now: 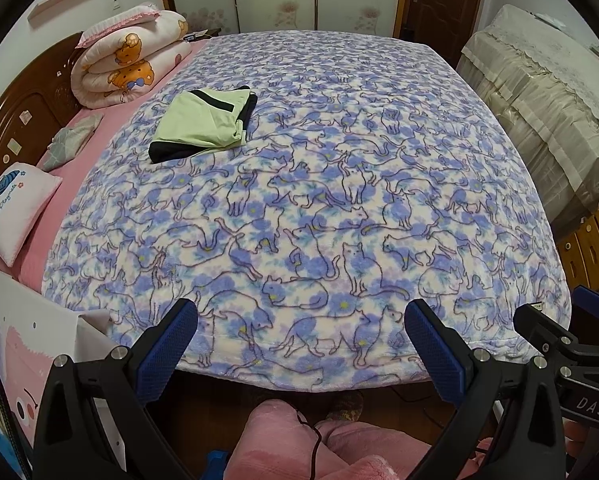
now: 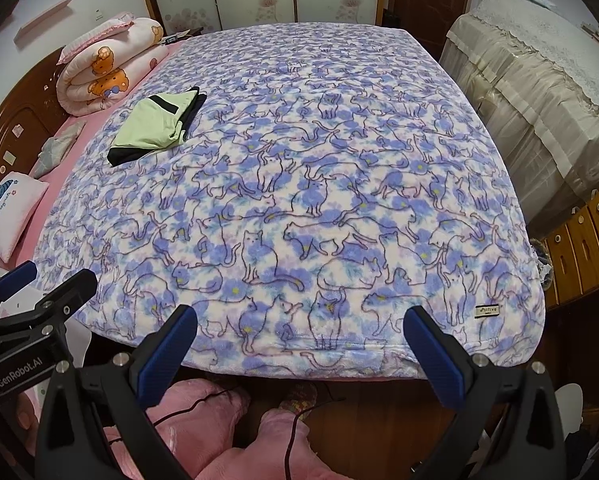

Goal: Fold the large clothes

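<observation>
A folded light-green and black garment lies on the far left of the bed, on the blue cat-print blanket; it also shows in the right wrist view. My left gripper is open and empty, held off the near edge of the bed. My right gripper is open and empty too, beside it at the same edge. The right gripper's fingers show at the right of the left wrist view. The left gripper's fingers show at the left of the right wrist view.
A rolled pink quilt and a pink pillow lie by the wooden headboard on the left. A cloth-covered cabinet and wooden drawers stand right of the bed. Pink-clad legs are below the grippers.
</observation>
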